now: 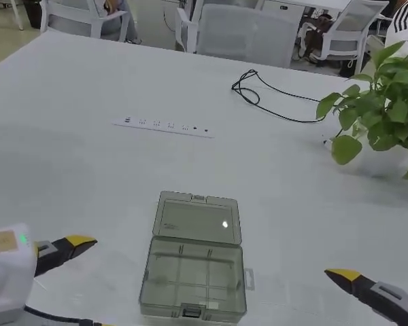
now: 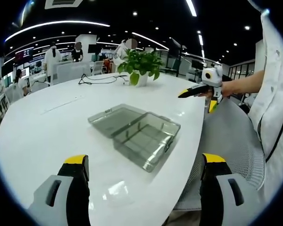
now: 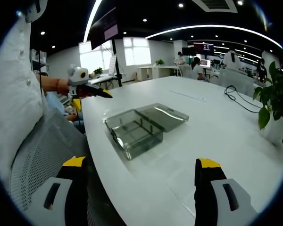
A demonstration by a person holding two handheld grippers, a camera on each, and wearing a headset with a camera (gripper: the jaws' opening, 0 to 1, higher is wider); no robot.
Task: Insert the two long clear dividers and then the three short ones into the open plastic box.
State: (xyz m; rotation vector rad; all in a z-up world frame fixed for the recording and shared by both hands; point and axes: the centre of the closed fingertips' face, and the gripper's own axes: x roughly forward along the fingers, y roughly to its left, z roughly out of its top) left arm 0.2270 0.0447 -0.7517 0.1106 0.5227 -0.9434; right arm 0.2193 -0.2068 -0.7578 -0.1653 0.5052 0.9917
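Both claws empty and spread, flanking the open box.
Head view: the open plastic box point(image 1: 194, 280) sits near and central, lid flat on its far side, with the left gripper point(image 1: 72, 246) and right gripper point(image 1: 347, 277) well apart from it, likely leaving room to load. Left gripper view: 2 jaws spread, box ahead. Right gripper view: jaws apart; faint clear sheets point(image 3: 179, 182) beside the box may be dividers.

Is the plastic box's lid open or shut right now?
Open: the lid lies flat on the table beyond the box, leaving its inside uncovered.
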